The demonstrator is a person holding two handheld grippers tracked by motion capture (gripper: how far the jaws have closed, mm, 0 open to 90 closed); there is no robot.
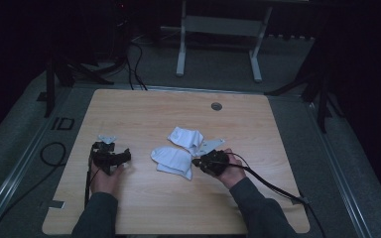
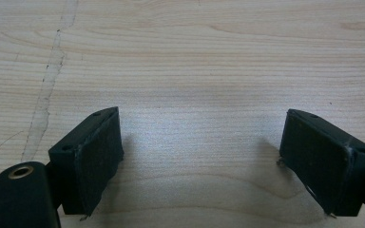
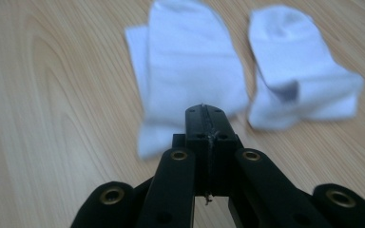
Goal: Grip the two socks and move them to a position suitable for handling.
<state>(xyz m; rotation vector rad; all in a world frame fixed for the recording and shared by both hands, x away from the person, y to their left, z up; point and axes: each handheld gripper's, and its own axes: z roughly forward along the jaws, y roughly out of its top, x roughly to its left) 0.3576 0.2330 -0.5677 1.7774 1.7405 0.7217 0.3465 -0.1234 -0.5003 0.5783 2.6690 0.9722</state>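
**Socks beside the shut right tongs**

Socks, two of them and white, lie near the middle of the desk; the nearer sock rests flat just to the left of the right tongs in the high view, while the farther sock sits behind it, rumpled, with its cuff folded over; the two lie close together, and whether they touch cannot be told. From the right gripper view the nearer sock spreads just past the tips of the right tongs and the farther sock lies to its right. Both socks are soft knit cloth, blurred at the edges; the desk is pale wood with a visible grain and rounded corners. Right tongs are clenched, the black jaws pressed flat together with nothing between them; whether the tips touch the nearer sock cannot be told. Left tongs stand released, the padded jaws wide apart over bare wood, well to the left of the socks, holding nothing.
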